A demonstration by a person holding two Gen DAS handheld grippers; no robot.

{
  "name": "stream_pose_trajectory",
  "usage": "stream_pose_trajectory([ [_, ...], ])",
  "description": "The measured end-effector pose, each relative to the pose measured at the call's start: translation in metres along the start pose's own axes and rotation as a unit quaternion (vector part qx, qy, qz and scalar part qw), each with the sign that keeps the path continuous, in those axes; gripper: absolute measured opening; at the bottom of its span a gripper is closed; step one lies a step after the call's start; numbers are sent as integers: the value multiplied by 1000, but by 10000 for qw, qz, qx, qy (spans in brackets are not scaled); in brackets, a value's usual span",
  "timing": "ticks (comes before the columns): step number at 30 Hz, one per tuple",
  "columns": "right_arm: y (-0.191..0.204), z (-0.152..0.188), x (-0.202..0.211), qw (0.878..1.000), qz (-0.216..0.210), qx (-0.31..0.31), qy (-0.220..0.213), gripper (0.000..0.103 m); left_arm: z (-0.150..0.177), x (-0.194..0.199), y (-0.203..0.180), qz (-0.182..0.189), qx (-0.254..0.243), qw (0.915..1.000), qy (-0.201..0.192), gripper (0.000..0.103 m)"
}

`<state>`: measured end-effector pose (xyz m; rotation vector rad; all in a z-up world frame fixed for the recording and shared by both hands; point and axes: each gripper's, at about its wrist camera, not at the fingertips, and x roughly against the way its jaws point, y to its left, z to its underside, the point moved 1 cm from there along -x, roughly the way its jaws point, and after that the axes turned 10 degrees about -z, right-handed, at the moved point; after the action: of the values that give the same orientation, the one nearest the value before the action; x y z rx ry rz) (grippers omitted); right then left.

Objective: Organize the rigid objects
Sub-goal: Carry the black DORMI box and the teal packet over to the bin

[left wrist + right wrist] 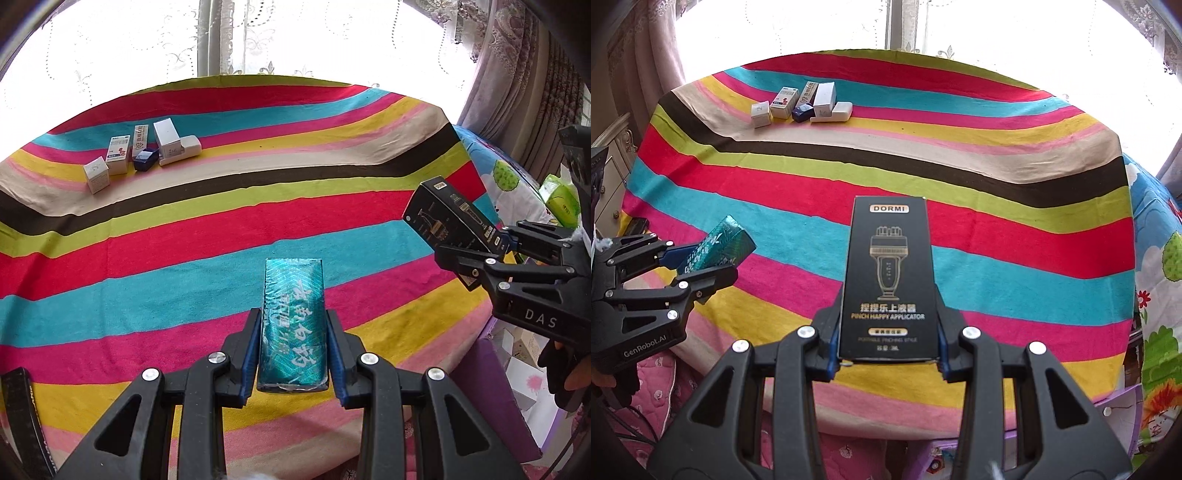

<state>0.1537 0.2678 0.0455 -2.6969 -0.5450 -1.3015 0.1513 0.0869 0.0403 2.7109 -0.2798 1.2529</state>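
Note:
My left gripper is shut on a teal foil box and holds it above the striped cloth; the box also shows in the right wrist view. My right gripper is shut on a black DORMI applicator box, also held above the cloth; it shows at the right in the left wrist view. A cluster of small boxes stands at the far left of the table, with white ones and a dark blue one.
The striped tablecloth covers the table. A bright window with lace curtains is behind it. A cartoon-print cloth lies to the right, a green packet beyond it. A purple surface sits by the table's near right edge.

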Motion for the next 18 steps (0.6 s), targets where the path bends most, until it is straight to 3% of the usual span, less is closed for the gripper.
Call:
stream_pose_trajectory([
  [12,-23,27,39,9997,243,-36,-32,43,-5,19,-43,109,-559,9982,-177,34],
  [18,-36,45,58,9993,375,-83,-13,43,-9,32,-79,318,-1071,9932,-316,34],
])
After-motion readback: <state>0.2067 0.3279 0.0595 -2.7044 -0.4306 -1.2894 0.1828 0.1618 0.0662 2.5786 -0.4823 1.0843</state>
